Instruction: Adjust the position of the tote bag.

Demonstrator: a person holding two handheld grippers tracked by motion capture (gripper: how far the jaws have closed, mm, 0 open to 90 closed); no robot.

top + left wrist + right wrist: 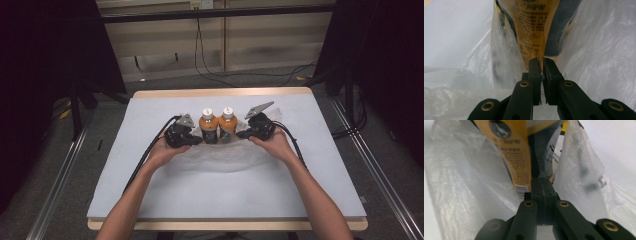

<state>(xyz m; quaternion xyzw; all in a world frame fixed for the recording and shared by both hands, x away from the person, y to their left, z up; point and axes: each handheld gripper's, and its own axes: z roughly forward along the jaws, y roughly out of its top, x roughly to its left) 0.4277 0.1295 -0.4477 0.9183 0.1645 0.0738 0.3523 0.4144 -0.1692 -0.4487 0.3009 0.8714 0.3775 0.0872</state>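
Two orange bottles with white caps, one on the left and one on the right, stand side by side inside a clear plastic bag at mid-table. My left gripper pinches the bag's left edge beside the left bottle. My right gripper pinches the right edge. In the left gripper view the jaws are shut on thin film, with a bottle label just beyond and the bag around it. In the right gripper view the gripper is shut at the bag, close to a bottle.
A pale grey mat covers the wooden table. Black cables trail from both grippers toward the person. Dark curtains and stands flank the table, and floor rails run along both sides.
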